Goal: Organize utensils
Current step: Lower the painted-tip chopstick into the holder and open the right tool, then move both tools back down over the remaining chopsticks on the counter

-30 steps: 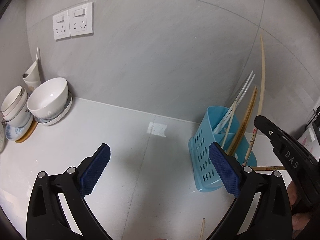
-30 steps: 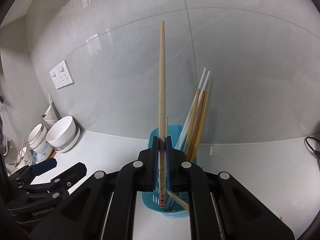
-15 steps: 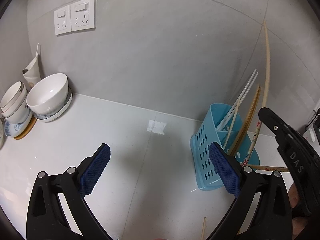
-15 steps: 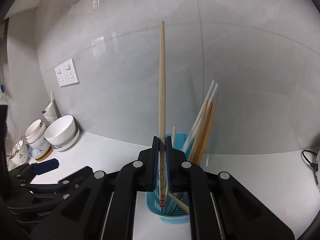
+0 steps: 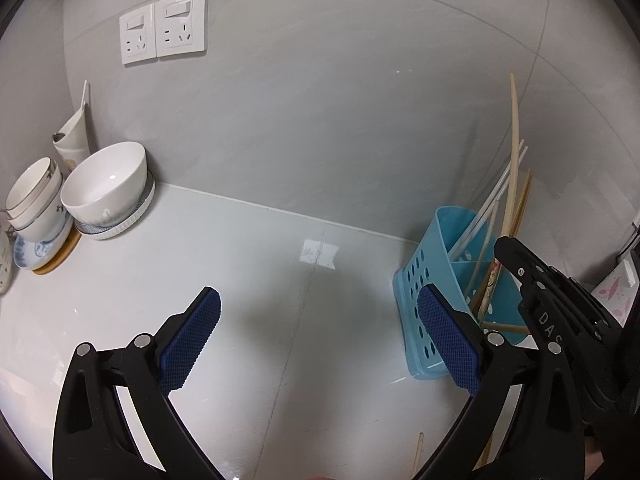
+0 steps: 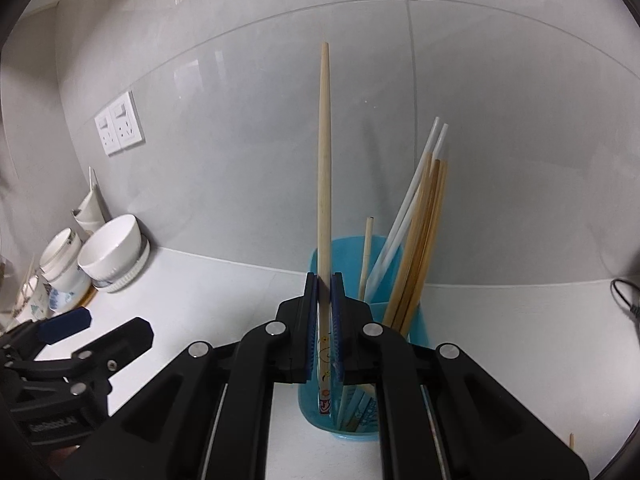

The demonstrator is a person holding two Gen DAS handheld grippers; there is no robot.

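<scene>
Grey wall tiles back a white counter [image 5: 240,280] carrying stacked bowls [image 5: 106,188] at left and a blue utensil holder [image 6: 344,360] at right. Right tongs [image 6: 324,320] are clenched on a long wooden chopstick [image 6: 324,160], held upright with its printed lower end inside the holder. Compared with one second ago, this chopstick sits lower and nearer the holder, beside the chopsticks already leaning there. Left tongs [image 5: 318,340] are released, holding nothing, above bare counter just left of the holder, unchanged.
</scene>
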